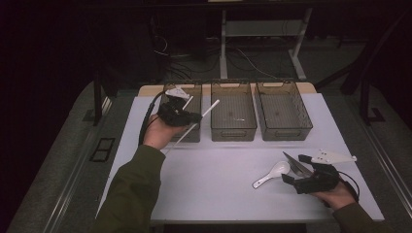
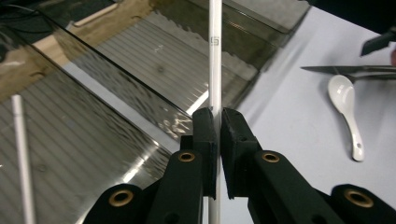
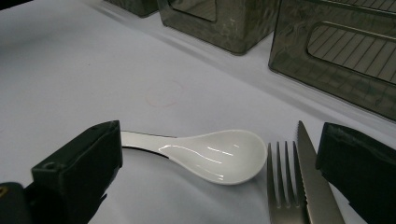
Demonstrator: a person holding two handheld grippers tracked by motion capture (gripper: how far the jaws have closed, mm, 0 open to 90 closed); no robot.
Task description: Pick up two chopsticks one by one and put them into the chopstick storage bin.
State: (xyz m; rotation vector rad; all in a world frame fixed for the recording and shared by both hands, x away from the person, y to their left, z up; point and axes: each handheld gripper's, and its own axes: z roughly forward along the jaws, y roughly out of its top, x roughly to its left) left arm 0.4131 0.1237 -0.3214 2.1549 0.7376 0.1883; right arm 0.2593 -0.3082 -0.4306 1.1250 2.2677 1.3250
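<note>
My left gripper (image 1: 196, 118) (image 2: 218, 119) is shut on a thin white stick (image 1: 204, 114) (image 2: 215, 65), held slanted above the left grey bin (image 1: 194, 133) (image 2: 84, 140). A second white stick (image 2: 21, 158) lies inside that bin. At the table's right front, my right gripper (image 1: 296, 169) (image 3: 222, 140) stands open around cutlery lying on the table. A white ceramic spoon (image 1: 272, 174) (image 3: 219, 154) (image 2: 345, 100) lies between its jaws. Beside the spoon lie a metal fork (image 3: 282, 182) and a knife (image 1: 295, 164) (image 3: 315, 186) (image 2: 345, 69).
Three translucent grey bins stand in a row at the back of the white table (image 1: 218, 179): the left one, the middle bin (image 1: 233, 128) (image 3: 219, 23) and the right bin (image 1: 284, 131) (image 3: 336, 51). Beyond the table are desk legs and cables on the floor.
</note>
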